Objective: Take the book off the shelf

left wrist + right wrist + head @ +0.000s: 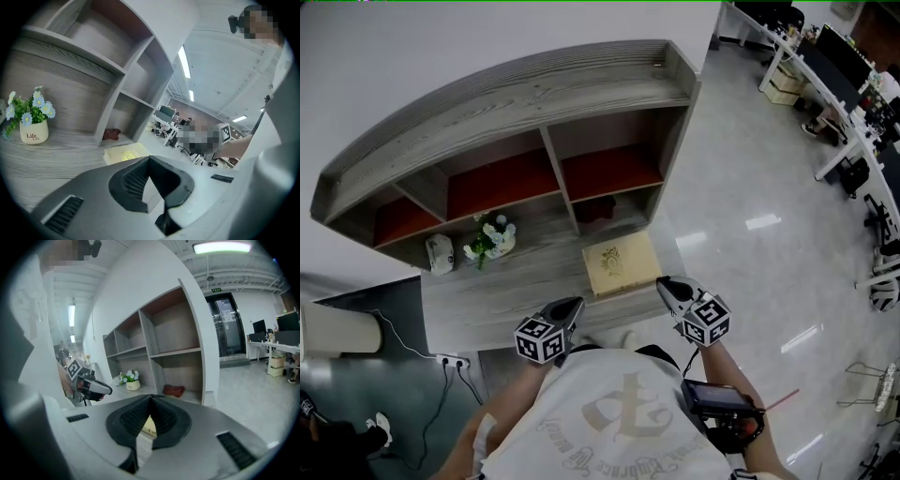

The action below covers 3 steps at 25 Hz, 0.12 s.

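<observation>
A tan book with a gold emblem lies flat on the grey wooden ledge of the shelf unit, in front of the right lower compartment. The left gripper view has the book just beyond the jaw tips, and the right gripper view gives a sliver of the book between the pads. My left gripper hovers shut and empty at the ledge's near edge, left of the book. On the other side, my right gripper is shut and empty by the book's near right corner.
A white pot of flowers and a small white object stand on the ledge to the left. A dark red cloth lies in the lower right compartment. Desks and chairs fill the far right of the glossy floor.
</observation>
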Available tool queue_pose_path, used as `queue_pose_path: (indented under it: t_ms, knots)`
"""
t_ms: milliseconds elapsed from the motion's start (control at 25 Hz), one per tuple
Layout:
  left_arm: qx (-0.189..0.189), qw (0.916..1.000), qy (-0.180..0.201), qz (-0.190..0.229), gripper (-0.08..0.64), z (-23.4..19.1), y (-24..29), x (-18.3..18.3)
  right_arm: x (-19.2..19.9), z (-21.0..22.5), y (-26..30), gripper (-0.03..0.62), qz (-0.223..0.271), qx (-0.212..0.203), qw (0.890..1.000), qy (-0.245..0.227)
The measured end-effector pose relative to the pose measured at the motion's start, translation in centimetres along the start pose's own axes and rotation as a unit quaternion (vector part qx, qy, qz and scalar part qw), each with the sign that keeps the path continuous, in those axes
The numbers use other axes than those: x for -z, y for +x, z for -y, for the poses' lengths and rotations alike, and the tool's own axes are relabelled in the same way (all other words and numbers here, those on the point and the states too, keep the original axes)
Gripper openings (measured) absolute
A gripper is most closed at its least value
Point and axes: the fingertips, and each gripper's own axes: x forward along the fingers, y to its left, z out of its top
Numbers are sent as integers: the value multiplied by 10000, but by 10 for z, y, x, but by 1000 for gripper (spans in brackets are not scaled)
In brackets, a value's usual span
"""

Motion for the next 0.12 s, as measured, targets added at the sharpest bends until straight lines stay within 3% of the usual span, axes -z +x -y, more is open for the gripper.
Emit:
queue_pose_path:
  t_ms: [120]
  knots:
    - [17, 10000, -16, -11, 6, 2, 4, 0, 0, 3, -2, 3, -14, 10, 10000, 3]
